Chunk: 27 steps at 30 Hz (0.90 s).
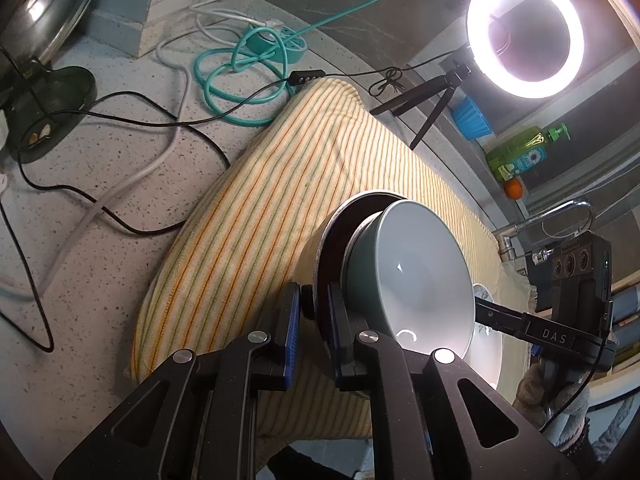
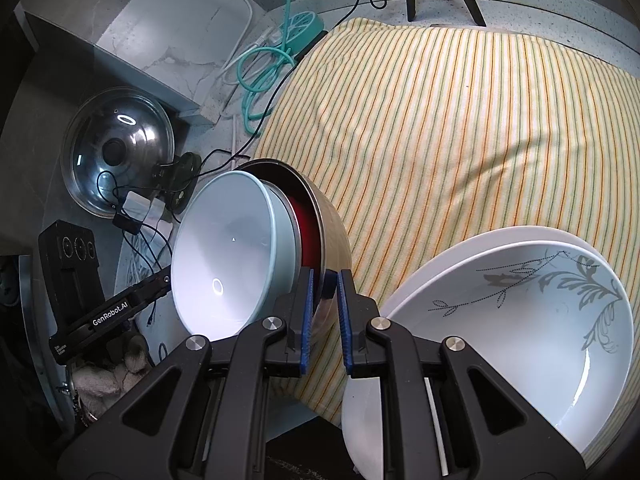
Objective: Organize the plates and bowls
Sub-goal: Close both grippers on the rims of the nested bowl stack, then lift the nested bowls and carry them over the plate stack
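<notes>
A stack of nested bowls is held in the air between both grippers: a steel outer bowl [image 2: 332, 236] with a red inside [image 2: 306, 220], and a pale blue-grey bowl [image 1: 416, 276] nested in it, also in the right wrist view [image 2: 224, 256]. My left gripper [image 1: 314, 308] is shut on the steel bowl's rim [image 1: 320, 256]. My right gripper [image 2: 325, 300] is shut on the opposite rim. A white floral bowl [image 2: 520, 328] sits in a white plate [image 2: 460, 248] on the striped cloth [image 2: 460, 120], at lower right.
The striped cloth [image 1: 256, 208] covers a speckled counter [image 1: 100, 220]. Cables [image 1: 132, 120], a teal power strip [image 1: 276, 42], a glass pot lid [image 2: 116, 152], a ring light [image 1: 524, 32] on a tripod, a green soap bottle [image 1: 520, 152] and a tap [image 1: 540, 220] surround it.
</notes>
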### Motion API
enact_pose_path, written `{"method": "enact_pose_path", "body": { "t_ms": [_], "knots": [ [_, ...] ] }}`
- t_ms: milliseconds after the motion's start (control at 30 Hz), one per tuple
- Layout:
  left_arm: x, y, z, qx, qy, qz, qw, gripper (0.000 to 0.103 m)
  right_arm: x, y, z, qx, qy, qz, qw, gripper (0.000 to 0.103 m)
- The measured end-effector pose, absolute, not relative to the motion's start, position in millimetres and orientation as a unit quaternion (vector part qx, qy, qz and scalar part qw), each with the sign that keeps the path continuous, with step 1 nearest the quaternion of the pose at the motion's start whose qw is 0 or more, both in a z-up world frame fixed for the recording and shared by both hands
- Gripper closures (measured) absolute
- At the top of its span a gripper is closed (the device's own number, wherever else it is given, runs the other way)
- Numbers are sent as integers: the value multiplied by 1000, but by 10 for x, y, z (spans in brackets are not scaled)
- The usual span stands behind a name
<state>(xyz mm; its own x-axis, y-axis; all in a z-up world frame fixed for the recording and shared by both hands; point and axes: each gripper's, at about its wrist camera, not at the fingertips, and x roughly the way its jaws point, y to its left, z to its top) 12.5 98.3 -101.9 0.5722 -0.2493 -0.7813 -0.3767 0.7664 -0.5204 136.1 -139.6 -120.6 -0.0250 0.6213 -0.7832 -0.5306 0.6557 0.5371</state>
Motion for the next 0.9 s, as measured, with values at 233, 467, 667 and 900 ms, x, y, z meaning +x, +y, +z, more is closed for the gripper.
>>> {"method": "enact_pose_path", "body": {
  "t_ms": [233,467,667,900],
  "knots": [
    [132,945,-920,-333,454,36,826,94,1337,-1471,-1075,47,579,414,701,91],
    [191,838,-685,-323,436,18,840,94,1340,-1688,-801,63,561,414,715,90],
    [259,678,-530,-314,426,-8,848,94,1312,-1969,-619,81,549,403,728,90],
    [402,396,-423,-298,427,-44,853,94,1255,-2355,-523,100,541,380,744,90]
  ]
}}
